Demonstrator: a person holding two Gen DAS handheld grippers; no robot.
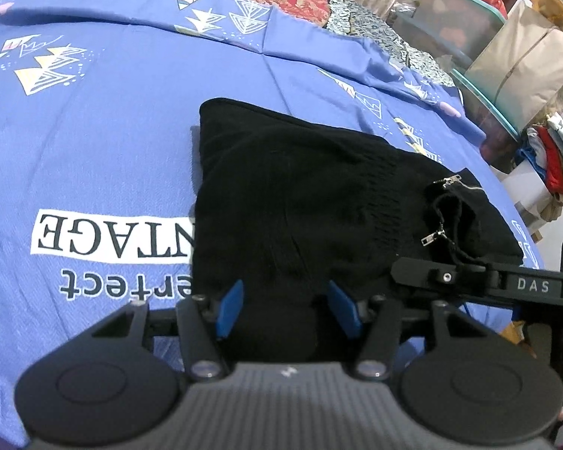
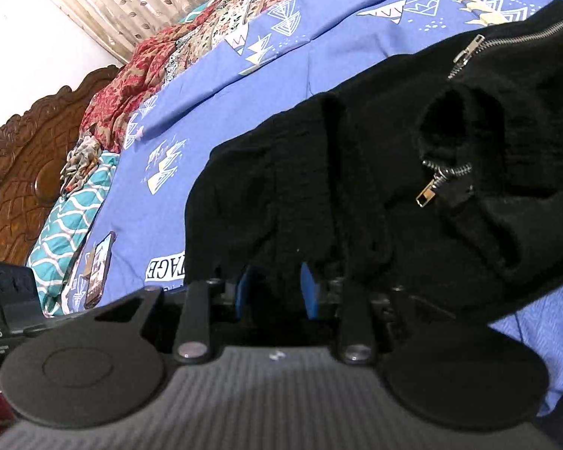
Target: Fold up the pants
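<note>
Black pants (image 1: 300, 187) lie on the blue bed sheet (image 1: 94, 131); left hand-held gripper (image 1: 287, 309) and right hand-held gripper (image 2: 276, 288) each grasp their near edge

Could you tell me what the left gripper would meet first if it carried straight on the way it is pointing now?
The black pants: their near edge already lies between the left gripper's blue fingers, so it would likely push straight into that fabric, with the blue bedsheet beneath.
</note>
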